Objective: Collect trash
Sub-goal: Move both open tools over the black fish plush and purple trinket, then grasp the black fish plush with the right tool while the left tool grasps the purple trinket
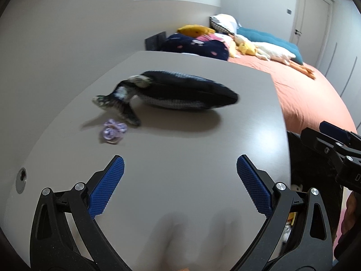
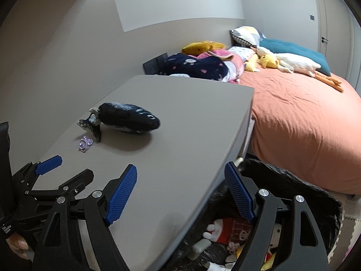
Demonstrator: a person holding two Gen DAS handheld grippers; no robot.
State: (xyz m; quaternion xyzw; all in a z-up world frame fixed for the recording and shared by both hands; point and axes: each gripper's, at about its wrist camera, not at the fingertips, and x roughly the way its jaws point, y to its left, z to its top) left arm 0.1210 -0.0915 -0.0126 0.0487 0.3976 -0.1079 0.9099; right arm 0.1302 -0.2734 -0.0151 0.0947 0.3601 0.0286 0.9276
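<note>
The place was a bedroom in a home. A wide bed with a rumpled salmon-orange sheet (image 2: 304, 122) filled the right side, and along its far edge lay a long white plush goose with orange feet (image 2: 297, 64), a small yellow plush duck (image 2: 269, 61), a teal quilted cushion (image 2: 293, 48) and a patterned pillow (image 2: 246, 35). A navy blanket with pink hearts (image 2: 194, 66) was bundled at the bed's near end. Beside the bed stood a smooth grey desk top (image 2: 180, 135). Plain pale walls and a white panelled door with a dark handle (image 2: 331, 20) closed the room.
</note>
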